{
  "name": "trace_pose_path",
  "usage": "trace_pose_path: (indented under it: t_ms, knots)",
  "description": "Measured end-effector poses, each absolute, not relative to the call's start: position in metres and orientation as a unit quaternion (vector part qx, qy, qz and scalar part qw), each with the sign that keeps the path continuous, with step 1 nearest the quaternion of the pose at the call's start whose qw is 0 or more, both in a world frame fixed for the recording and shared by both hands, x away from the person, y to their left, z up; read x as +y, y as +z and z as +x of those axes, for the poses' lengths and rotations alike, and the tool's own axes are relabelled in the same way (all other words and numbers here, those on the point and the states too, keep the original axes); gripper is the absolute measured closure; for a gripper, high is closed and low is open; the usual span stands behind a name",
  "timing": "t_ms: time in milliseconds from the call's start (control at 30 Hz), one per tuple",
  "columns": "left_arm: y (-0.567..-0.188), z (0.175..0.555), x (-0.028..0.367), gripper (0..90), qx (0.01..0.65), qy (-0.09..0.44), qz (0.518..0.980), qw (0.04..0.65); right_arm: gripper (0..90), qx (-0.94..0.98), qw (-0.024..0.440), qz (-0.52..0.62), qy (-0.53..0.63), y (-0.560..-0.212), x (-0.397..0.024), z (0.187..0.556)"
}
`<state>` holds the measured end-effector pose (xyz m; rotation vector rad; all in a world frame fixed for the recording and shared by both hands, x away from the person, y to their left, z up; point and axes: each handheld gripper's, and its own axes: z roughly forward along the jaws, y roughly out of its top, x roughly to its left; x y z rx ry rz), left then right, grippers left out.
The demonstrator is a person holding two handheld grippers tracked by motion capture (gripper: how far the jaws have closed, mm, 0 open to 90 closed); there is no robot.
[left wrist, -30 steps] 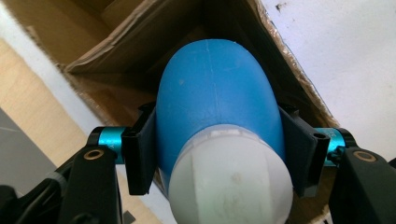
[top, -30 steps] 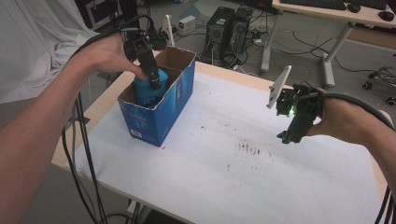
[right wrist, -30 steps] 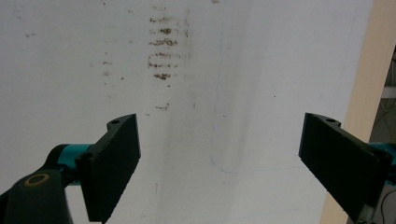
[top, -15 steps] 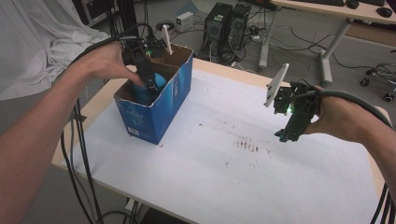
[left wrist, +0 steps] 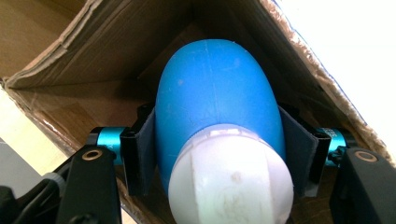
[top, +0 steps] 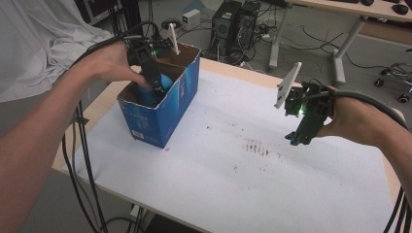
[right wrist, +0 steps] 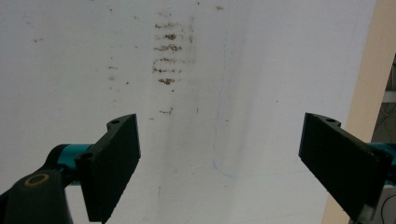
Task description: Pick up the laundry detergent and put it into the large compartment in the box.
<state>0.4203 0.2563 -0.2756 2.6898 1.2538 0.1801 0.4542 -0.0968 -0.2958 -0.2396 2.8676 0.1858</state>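
A blue cardboard box (top: 165, 114) stands open-topped at the table's far left. Inside it is a blue rounded bottle (left wrist: 219, 105) with a white cap (left wrist: 231, 182). My left gripper (top: 156, 87) reaches down into the box and is shut on the blue bottle (top: 163, 82), one jaw on each side of its body. The brown inner walls of the box (left wrist: 70, 56) surround it. My right gripper (top: 297, 137) hovers above the right part of the table. In the right gripper view the right gripper (right wrist: 219, 172) stands open over the bare white tabletop (right wrist: 261, 70).
The white tabletop (top: 204, 165) carries a patch of brown smudges (top: 255, 147) near the middle right. Cables hang off the table's left edge. Behind the table are computer towers (top: 238, 22), a desk leg and loose wires on the floor.
The left hand and its gripper have shifted slightly inside the box with the blue bottle. The right gripper has barely moved.
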Motion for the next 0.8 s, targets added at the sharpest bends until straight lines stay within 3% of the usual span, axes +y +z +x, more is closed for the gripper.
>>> trace_pose_path:
  t_ms: [800]
  knots:
    - [-0.2753, 0.4215, 0.2571, 35.6, 0.43, 0.057, 0.898, 0.077, 11.8, 0.986, 0.128, -0.084, 0.061, -0.2964, -0.096, 0.4537]
